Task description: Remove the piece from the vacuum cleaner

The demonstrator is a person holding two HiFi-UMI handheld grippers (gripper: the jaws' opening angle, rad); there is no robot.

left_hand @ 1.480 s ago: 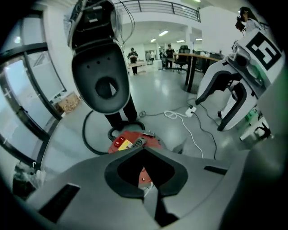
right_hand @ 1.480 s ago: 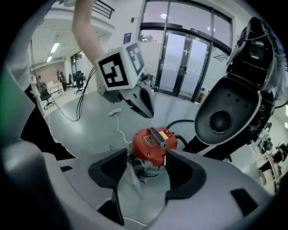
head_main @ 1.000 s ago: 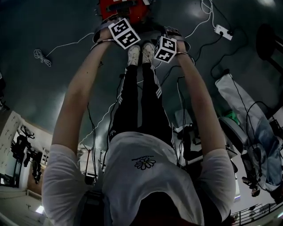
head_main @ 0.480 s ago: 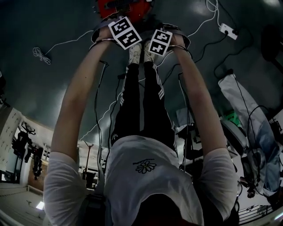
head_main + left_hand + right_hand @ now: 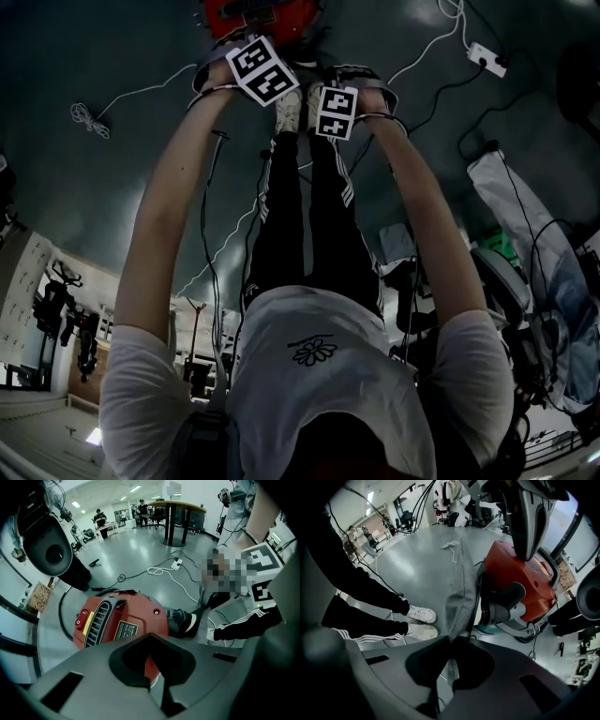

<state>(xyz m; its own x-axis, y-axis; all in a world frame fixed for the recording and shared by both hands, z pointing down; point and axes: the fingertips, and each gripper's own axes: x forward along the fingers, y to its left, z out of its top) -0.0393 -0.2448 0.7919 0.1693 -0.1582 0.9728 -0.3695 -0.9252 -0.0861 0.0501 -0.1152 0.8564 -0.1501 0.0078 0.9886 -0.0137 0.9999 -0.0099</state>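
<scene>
The red vacuum cleaner [image 5: 258, 14] stands on the grey floor just beyond the person's shoes. In the left gripper view its red body [image 5: 122, 618] with a vent and a red switch fills the middle. My left gripper [image 5: 157, 684] has its jaws together right over that body; whether anything thin is pinched I cannot see. In the right gripper view a grey mesh piece [image 5: 461, 599] rises from the jaws beside the vacuum's black hose socket [image 5: 504, 606]. My right gripper [image 5: 450, 663] is shut on the mesh. Both marker cubes [image 5: 261, 68] sit close together in the head view.
White shoes [image 5: 421, 615] stand close to the left of the mesh. Cables and a power strip [image 5: 488, 58] lie on the floor to the right. A black hose and its round end [image 5: 49, 555] stand left of the vacuum. A round table [image 5: 180, 508] stands far back.
The right gripper's marker cube has shifted a little left and toward the person and has turned. The left gripper's cube stays over the vacuum.
</scene>
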